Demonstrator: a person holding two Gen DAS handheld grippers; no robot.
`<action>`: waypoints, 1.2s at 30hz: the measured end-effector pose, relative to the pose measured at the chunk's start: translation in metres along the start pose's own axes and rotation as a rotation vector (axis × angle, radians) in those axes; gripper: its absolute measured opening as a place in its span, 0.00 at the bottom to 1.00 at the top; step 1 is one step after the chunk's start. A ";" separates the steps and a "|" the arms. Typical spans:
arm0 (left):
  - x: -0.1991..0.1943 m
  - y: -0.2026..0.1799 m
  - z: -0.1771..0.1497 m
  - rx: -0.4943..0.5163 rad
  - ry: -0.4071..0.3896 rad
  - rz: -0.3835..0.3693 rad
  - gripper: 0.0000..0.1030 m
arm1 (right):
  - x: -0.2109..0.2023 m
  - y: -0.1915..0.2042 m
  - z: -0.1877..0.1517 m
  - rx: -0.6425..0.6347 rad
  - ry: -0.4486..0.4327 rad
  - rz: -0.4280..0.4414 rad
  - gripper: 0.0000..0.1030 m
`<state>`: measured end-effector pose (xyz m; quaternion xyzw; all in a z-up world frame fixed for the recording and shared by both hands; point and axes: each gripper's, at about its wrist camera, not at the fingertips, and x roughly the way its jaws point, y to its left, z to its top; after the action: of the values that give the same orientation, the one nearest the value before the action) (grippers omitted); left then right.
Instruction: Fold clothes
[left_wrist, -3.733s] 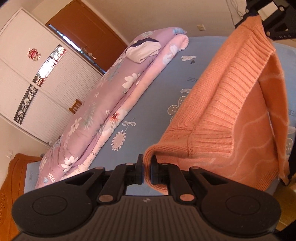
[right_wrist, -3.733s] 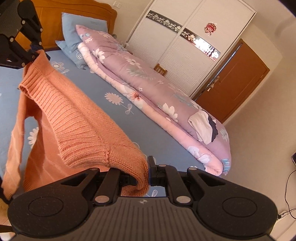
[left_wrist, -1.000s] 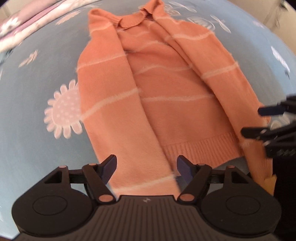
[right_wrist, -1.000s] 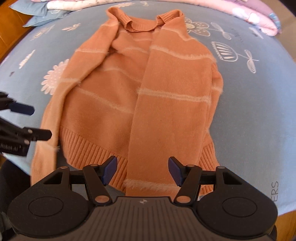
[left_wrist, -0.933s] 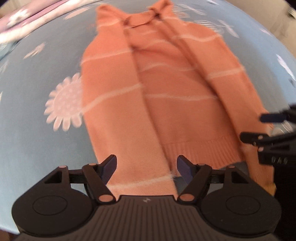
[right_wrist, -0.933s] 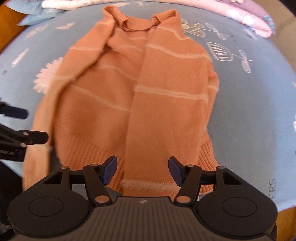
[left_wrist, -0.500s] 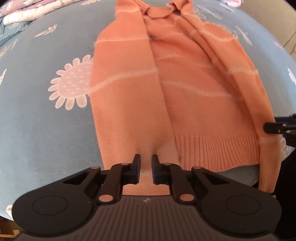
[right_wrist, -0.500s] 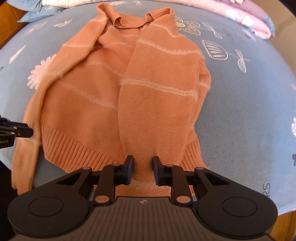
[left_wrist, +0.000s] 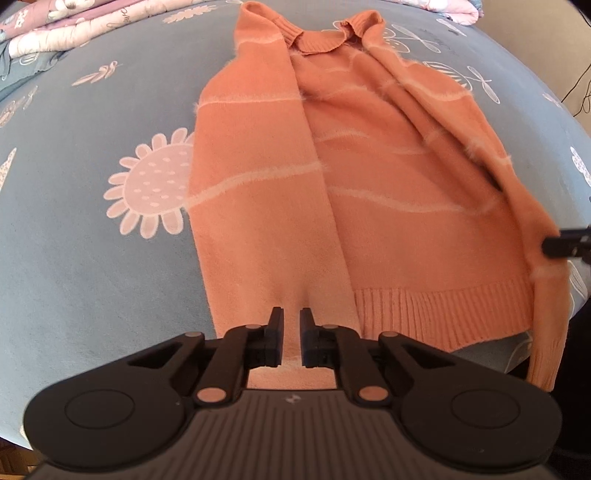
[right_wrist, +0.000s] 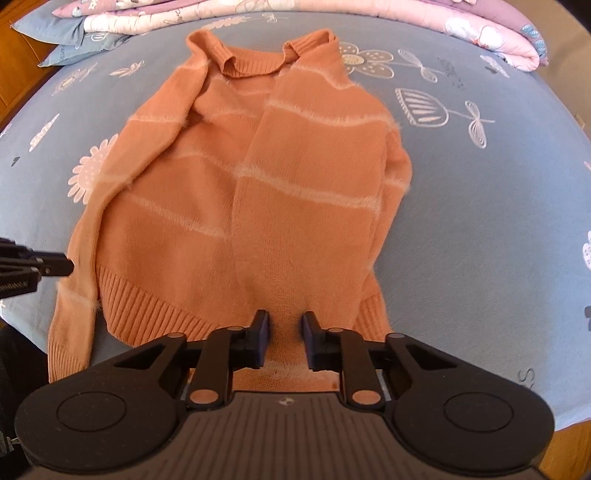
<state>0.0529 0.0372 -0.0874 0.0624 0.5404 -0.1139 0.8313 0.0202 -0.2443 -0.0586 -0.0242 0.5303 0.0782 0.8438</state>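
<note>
sweater (right_wrist: 280, 177) – flat, collar far, hem near | L gripper (left_wrist: 291, 325) pinching sleeve | R gripper (right_wrist: 284, 328) closing on sleeve

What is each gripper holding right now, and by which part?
Left gripper is shut on the orange sweater at its left sleeve's cuff end. Right gripper is closing on the right sleeve's cuff end, fabric bunched between its pads.

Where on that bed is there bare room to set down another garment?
Bare blue sheet lies right of the orange sweater, up to the rolled pink quilt. Another patch lies left of it around the daisy print. The near edge is crowded by both tools.
</note>
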 end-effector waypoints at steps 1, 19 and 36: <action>0.001 0.000 0.000 -0.001 0.005 0.003 0.07 | -0.003 -0.003 0.002 -0.001 -0.006 -0.003 0.18; 0.011 -0.009 -0.001 0.025 0.028 0.035 0.08 | -0.003 -0.019 0.007 0.016 -0.021 -0.035 0.14; 0.023 -0.013 -0.005 0.032 0.026 0.054 0.00 | 0.010 -0.015 -0.001 0.028 0.012 -0.026 0.21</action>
<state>0.0536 0.0226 -0.1101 0.0914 0.5474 -0.0993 0.8259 0.0257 -0.2583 -0.0689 -0.0195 0.5360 0.0597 0.8419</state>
